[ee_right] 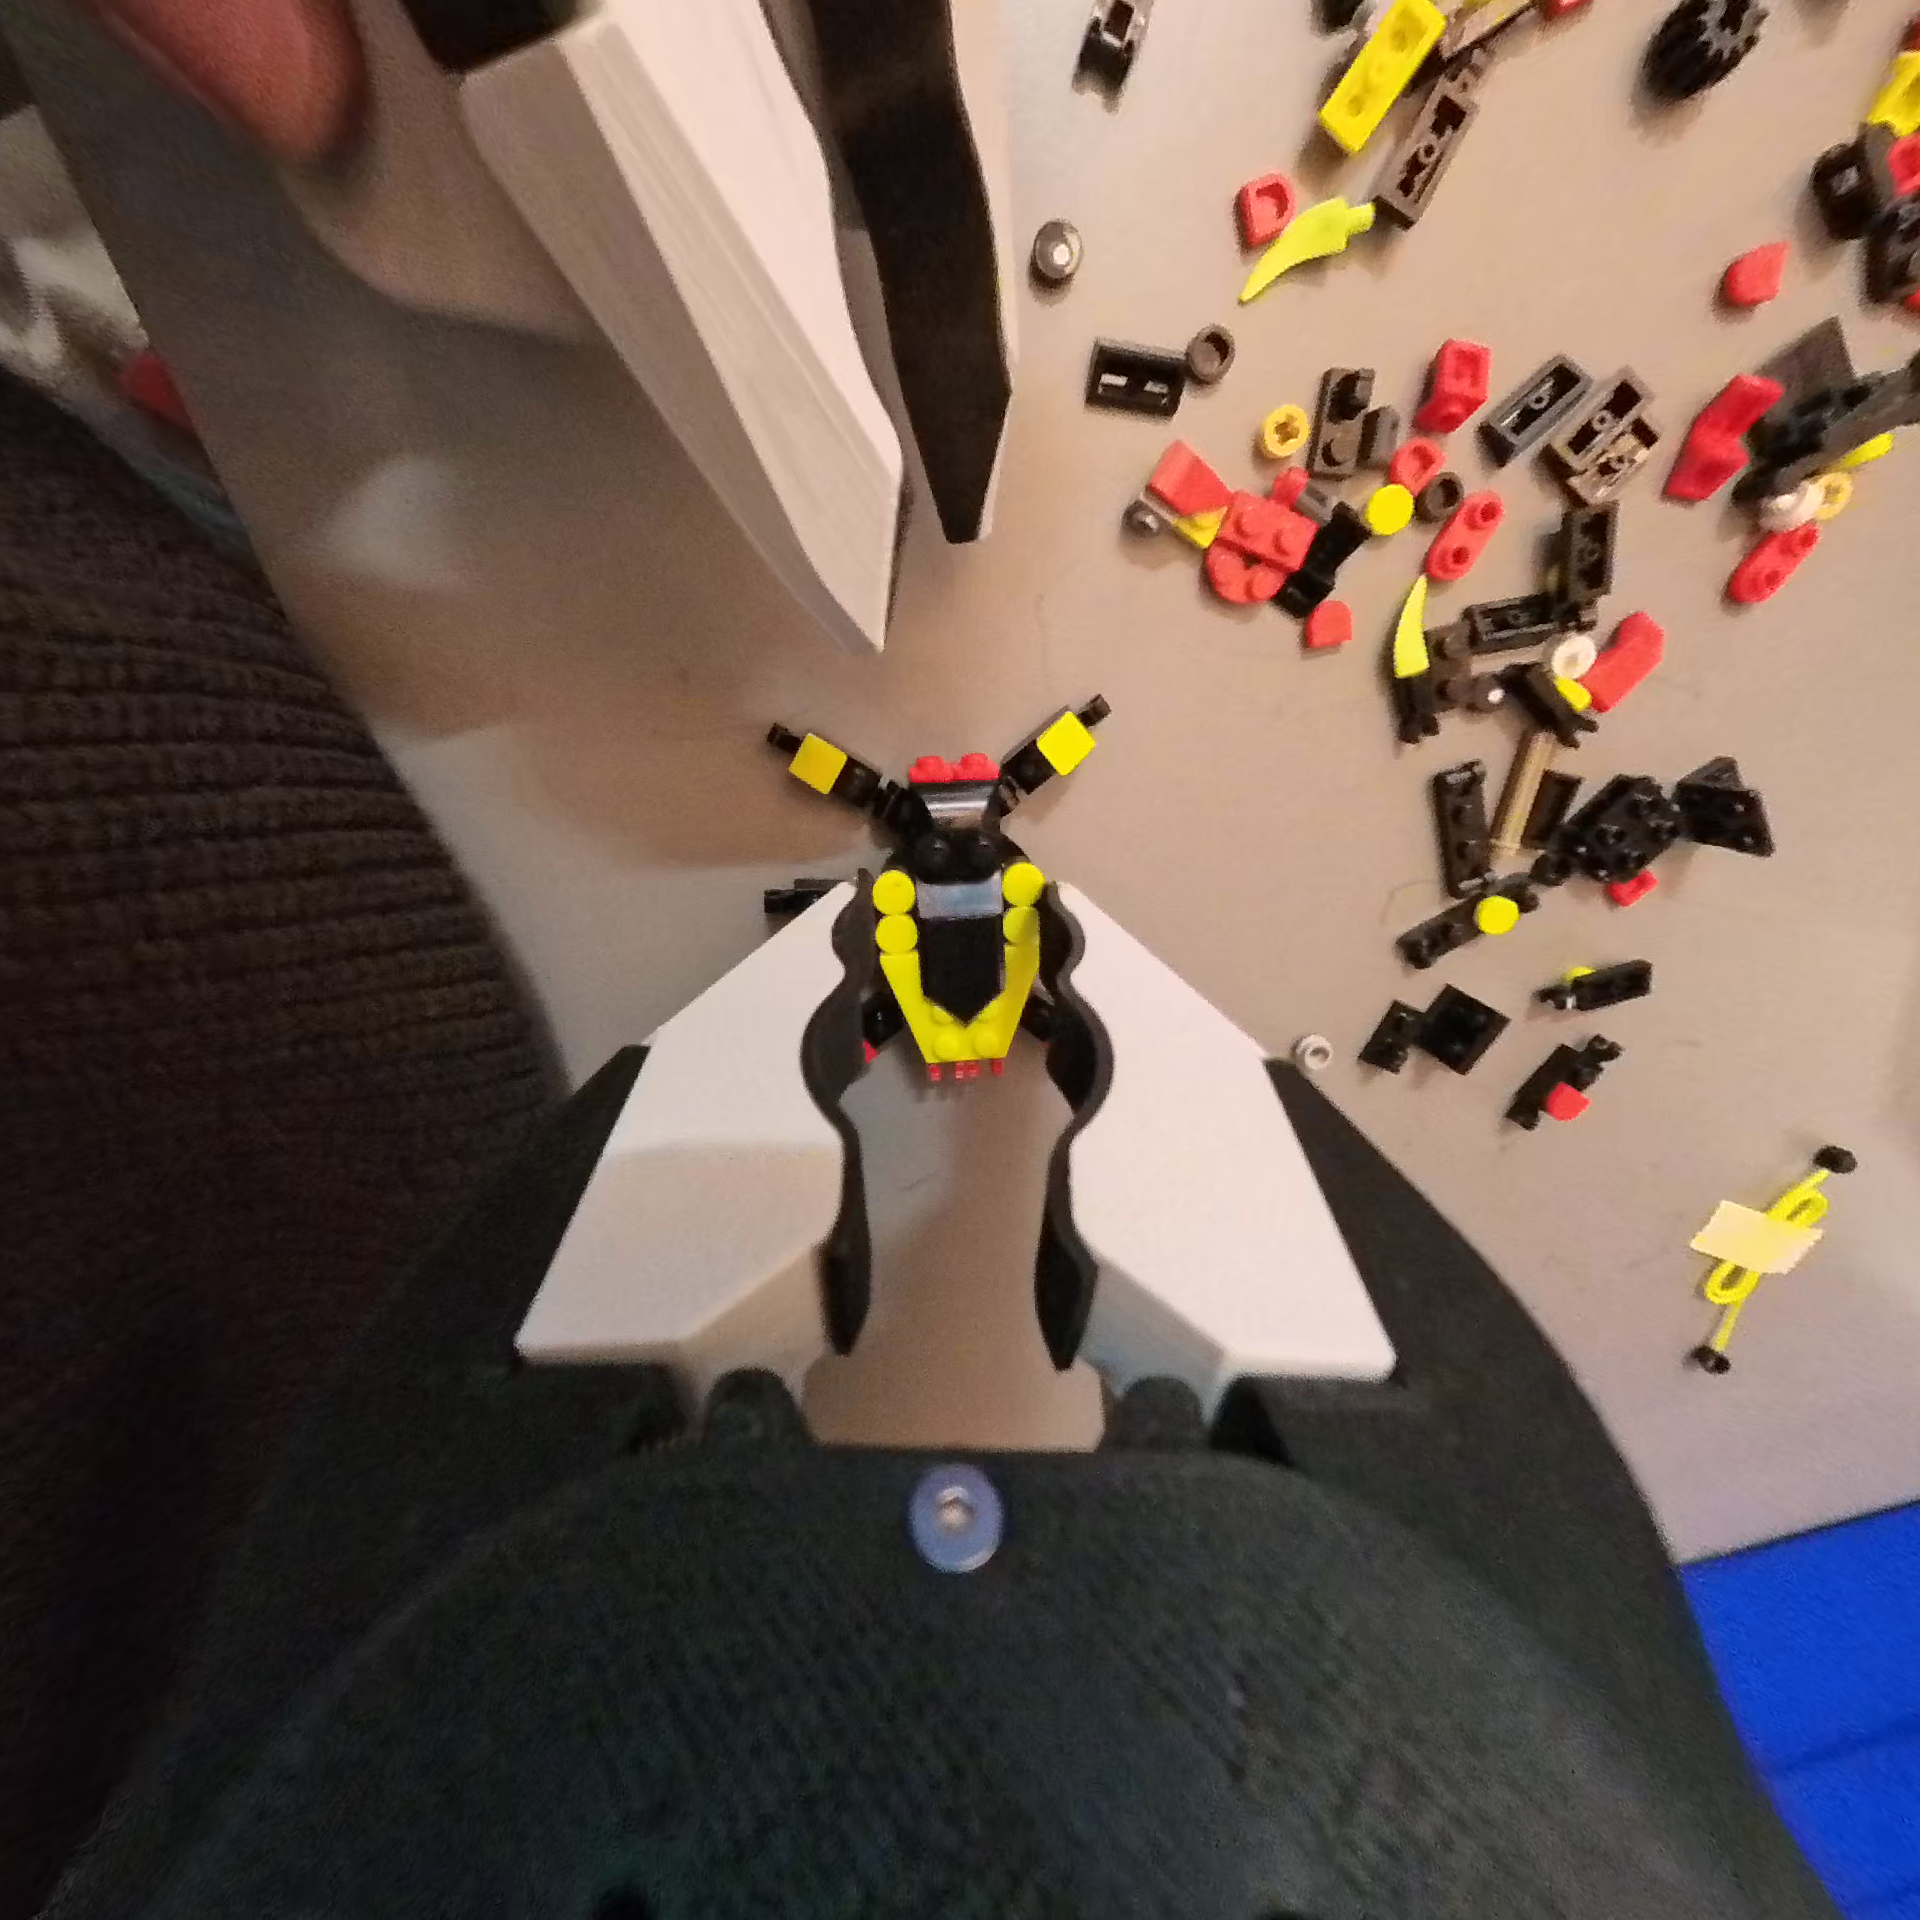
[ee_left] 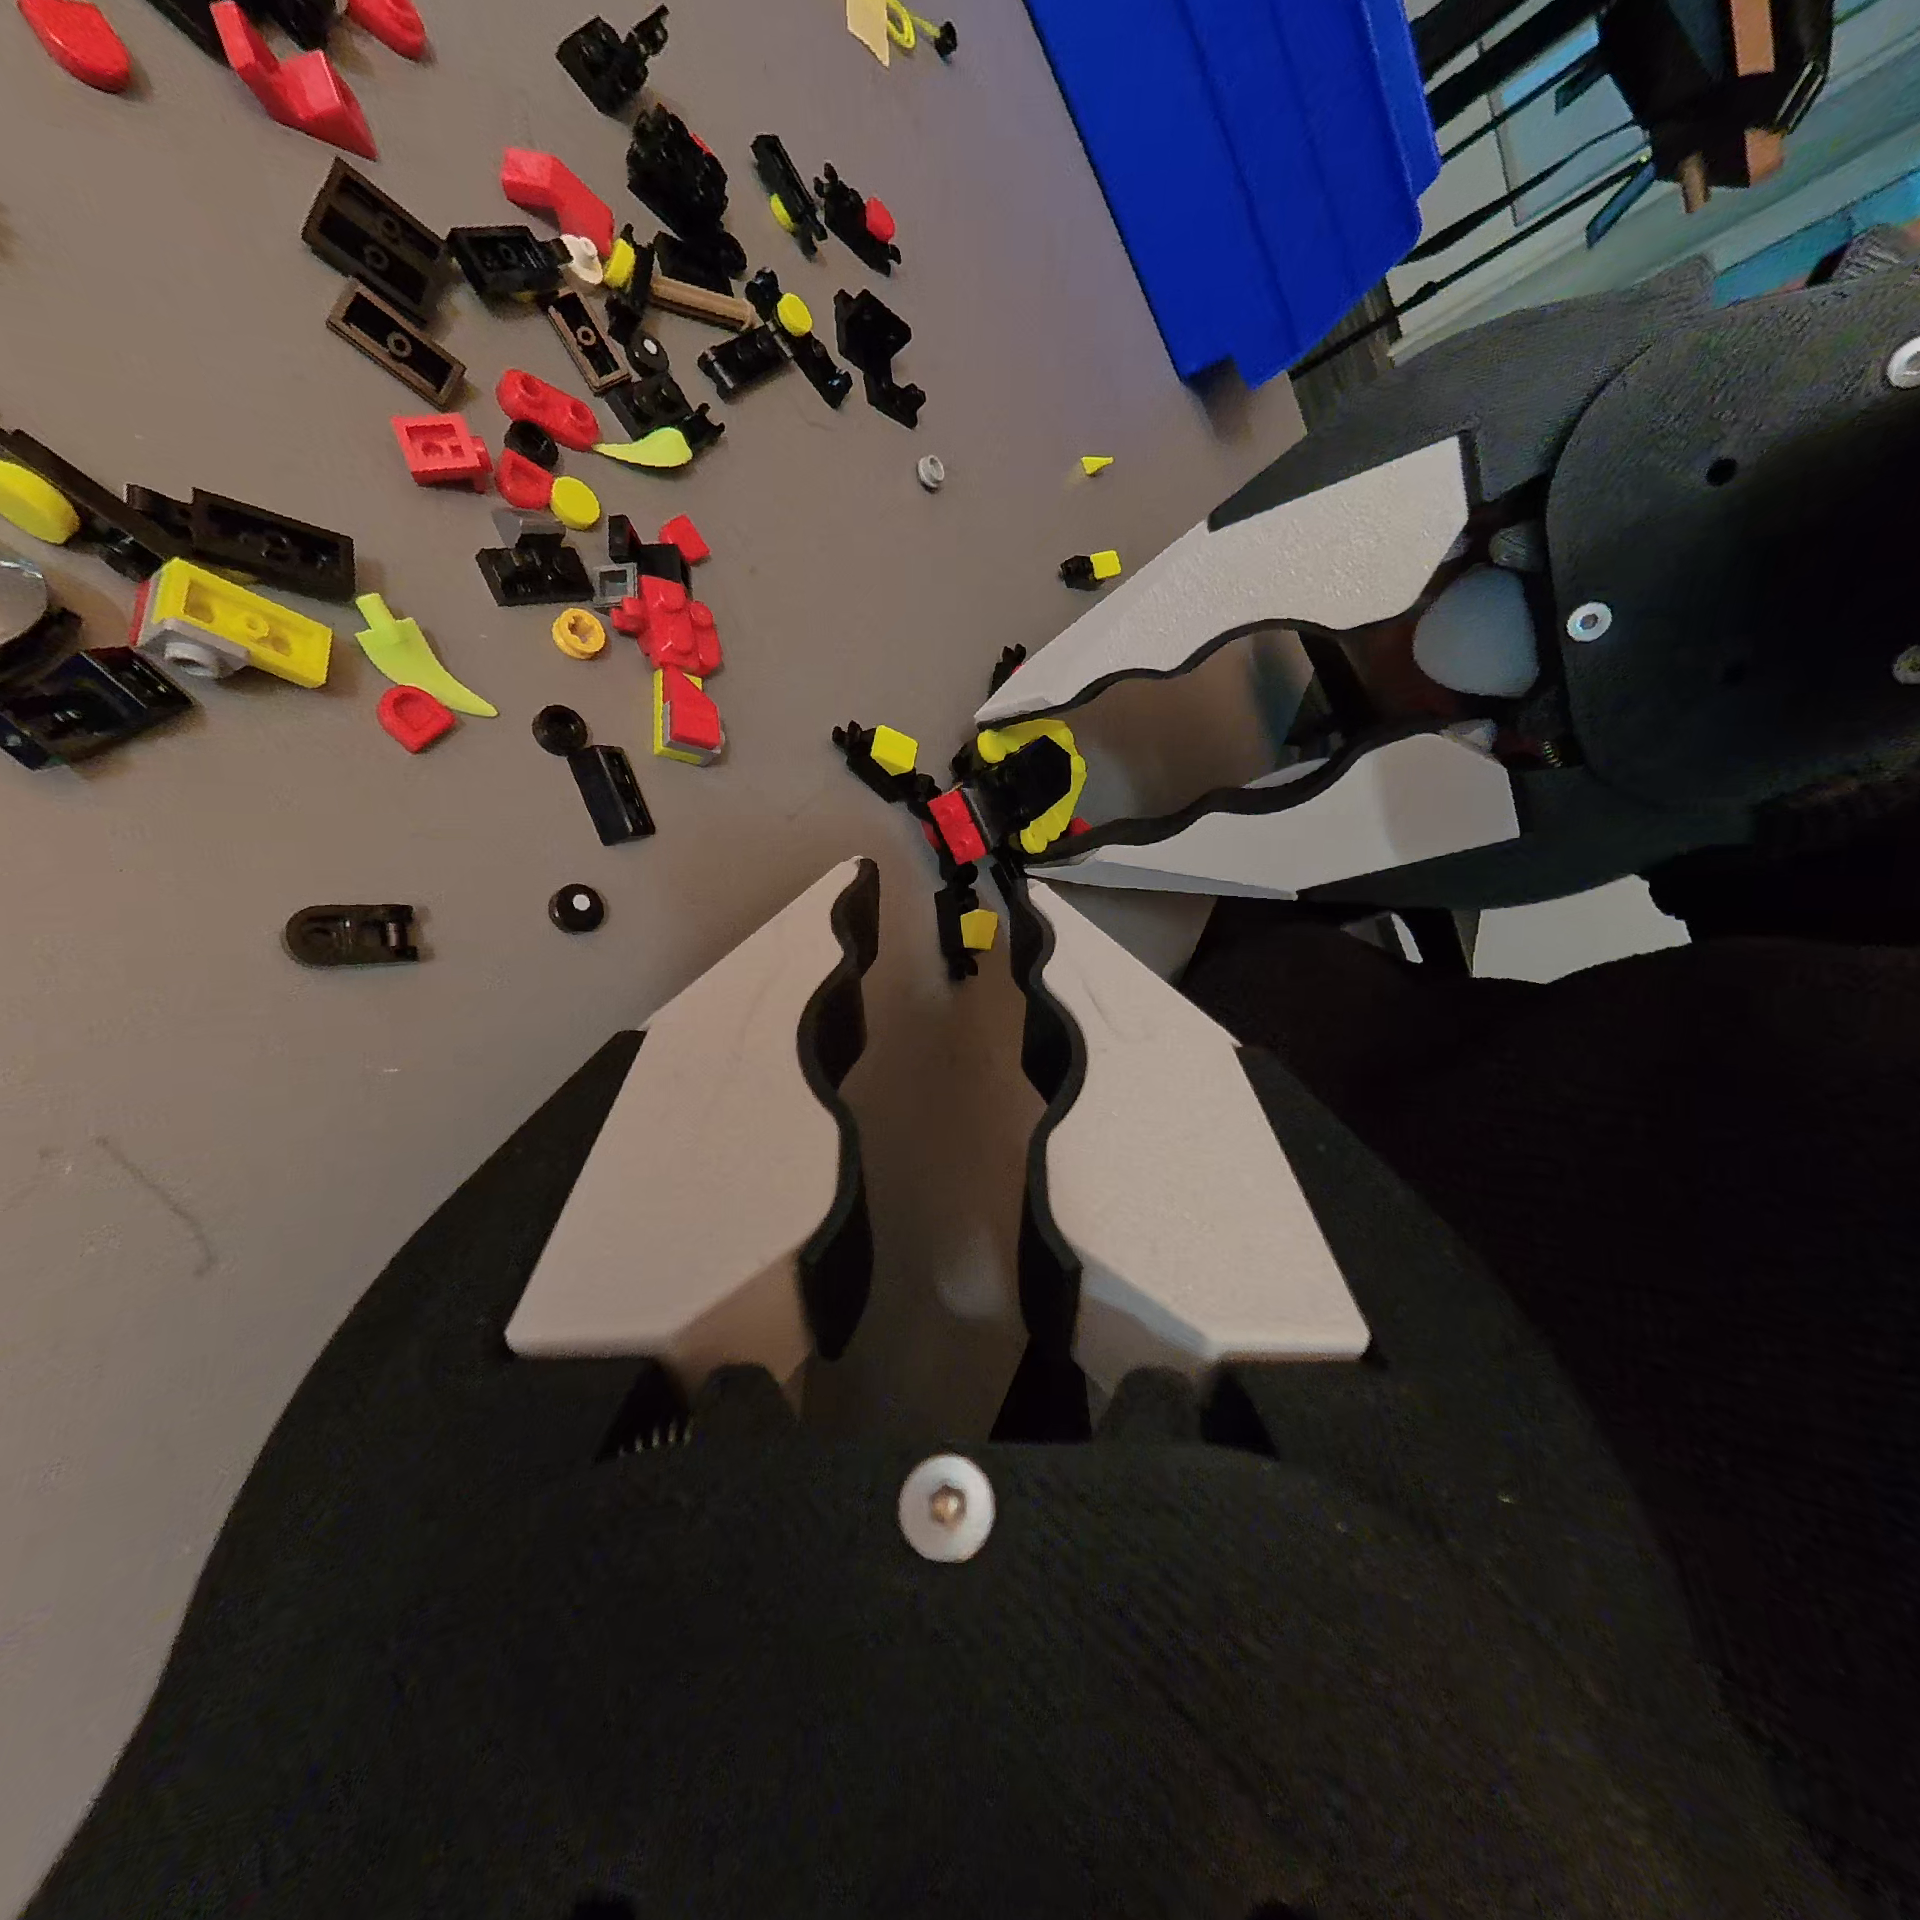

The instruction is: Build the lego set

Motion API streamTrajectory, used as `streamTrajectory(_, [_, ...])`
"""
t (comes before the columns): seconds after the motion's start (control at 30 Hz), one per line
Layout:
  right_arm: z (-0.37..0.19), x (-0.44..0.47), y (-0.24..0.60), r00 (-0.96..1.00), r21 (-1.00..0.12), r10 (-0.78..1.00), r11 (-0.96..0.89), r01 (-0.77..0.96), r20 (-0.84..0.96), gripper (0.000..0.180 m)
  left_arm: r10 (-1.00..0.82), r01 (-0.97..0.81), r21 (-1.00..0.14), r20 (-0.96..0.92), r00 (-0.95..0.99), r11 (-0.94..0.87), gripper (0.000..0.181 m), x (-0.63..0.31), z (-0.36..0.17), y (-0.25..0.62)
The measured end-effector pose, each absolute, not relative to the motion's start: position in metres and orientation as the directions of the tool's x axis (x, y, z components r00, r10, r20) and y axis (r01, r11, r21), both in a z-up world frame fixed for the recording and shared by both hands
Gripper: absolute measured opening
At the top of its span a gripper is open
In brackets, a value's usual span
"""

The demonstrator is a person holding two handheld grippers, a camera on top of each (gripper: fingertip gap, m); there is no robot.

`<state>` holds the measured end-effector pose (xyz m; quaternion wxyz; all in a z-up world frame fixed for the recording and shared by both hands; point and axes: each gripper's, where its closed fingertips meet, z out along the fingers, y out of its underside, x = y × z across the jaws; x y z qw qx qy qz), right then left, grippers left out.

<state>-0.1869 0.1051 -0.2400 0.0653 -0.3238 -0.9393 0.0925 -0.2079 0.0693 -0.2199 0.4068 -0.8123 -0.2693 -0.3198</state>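
My right gripper (ee_right: 956,899) is shut on a small lego model (ee_right: 956,977), a black body with yellow trim, red studs and two black limbs tipped yellow that stick out ahead. In the left wrist view the right gripper (ee_left: 1013,800) comes in from the right and holds the model (ee_left: 1023,779) just above the grey table (ee_left: 208,1091). My left gripper (ee_left: 940,883) is open and empty. One black and yellow limb (ee_left: 971,930) of the model lies between its fingertips, without a clear grip. The left gripper (ee_right: 923,582) also shows at the top of the right wrist view.
Several loose red, black and yellow pieces (ee_left: 582,416) lie scattered on the table, at the right in the right wrist view (ee_right: 1507,571). A blue bin (ee_left: 1247,177) stands at the far edge. A yellow string with tape (ee_right: 1756,1236) lies near it. A dark knit sleeve (ee_right: 208,831) is at left. The gap from one gripper's tips to the other's is roughly 5 cm.
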Motion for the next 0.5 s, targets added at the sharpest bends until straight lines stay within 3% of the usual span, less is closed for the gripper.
streamTrajectory(0.5, [-0.237, -0.188, 0.1069, -0.74, -0.167, 0.67, 0.736, 0.656, 0.049, 0.03, 0.163, 0.693, -0.496, 0.74, 0.653, -0.524, 0.023, -0.2055, -0.2154, 0.0694])
